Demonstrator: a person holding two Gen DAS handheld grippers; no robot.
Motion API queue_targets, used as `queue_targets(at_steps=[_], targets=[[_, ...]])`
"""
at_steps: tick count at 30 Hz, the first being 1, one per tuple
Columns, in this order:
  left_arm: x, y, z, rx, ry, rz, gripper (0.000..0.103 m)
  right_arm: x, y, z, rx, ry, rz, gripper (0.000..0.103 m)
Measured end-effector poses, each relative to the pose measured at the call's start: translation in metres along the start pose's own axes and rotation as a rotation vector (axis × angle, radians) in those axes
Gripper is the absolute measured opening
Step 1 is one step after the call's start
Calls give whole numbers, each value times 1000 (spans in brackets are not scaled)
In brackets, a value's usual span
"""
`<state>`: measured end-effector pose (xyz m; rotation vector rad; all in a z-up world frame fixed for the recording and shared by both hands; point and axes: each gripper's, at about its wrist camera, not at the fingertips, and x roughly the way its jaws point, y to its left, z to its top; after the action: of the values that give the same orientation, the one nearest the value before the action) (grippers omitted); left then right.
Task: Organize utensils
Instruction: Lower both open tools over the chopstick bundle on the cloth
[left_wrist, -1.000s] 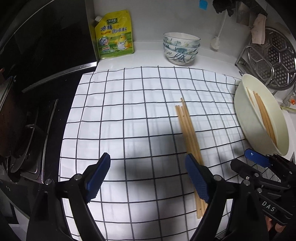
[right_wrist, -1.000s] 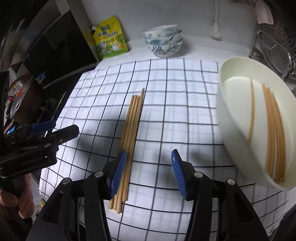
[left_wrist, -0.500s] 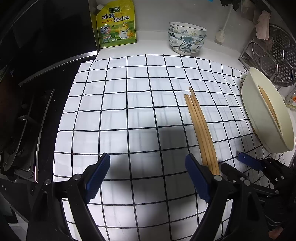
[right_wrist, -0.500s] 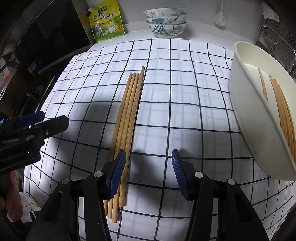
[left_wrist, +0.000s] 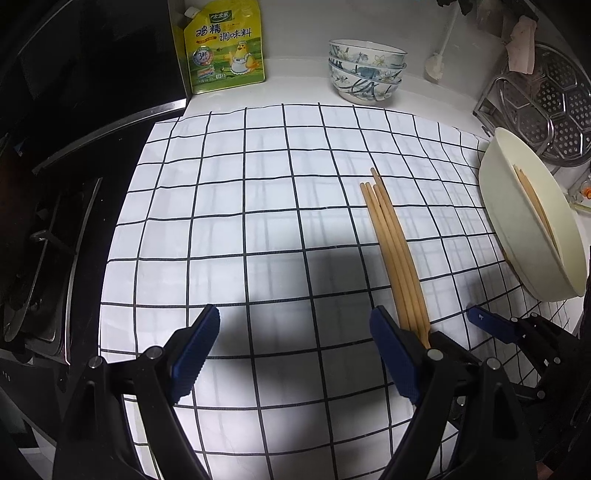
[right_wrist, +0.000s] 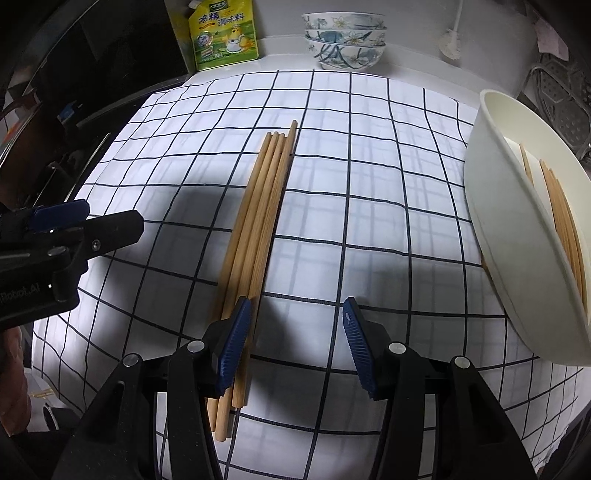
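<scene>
On the counter's checked cloth (left_wrist: 240, 206) five chopsticks (right_wrist: 258, 218) lie bundled; more sit in the cream bowl (right_wrist: 517, 266) at right. Left tool (left_wrist: 295, 354) and right tool (right_wrist: 297, 332) gape wide, empty; sorting looks part-done.

The yellow pouch (left_wrist: 224, 46) reads "鸡精调味料" and "太太乐".

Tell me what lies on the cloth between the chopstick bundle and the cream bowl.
Nothing: in the right wrist view, only bare checked cloth separates the chopstick bundle from the cream bowl, which holds more chopsticks. The left wrist view agrees.
</scene>
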<state>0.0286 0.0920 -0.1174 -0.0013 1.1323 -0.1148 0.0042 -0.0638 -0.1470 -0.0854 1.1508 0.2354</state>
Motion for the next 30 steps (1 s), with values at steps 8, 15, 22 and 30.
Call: queue_targets(at_steps=[8, 15, 22, 30], targets=[[-3, -3, -2, 7, -4, 10, 82, 0, 3, 0, -39, -2, -7, 50], [-3, -3, -4, 0, 0, 15, 82, 0, -2, 0, -36, 3, 2, 49], [-2, -11, -7, 12, 4, 10, 82, 3, 0, -2, -67, -2, -14, 32], [7, -26, -10, 30, 25, -4, 82, -1, -22, -8, -23, -7, -17, 11]])
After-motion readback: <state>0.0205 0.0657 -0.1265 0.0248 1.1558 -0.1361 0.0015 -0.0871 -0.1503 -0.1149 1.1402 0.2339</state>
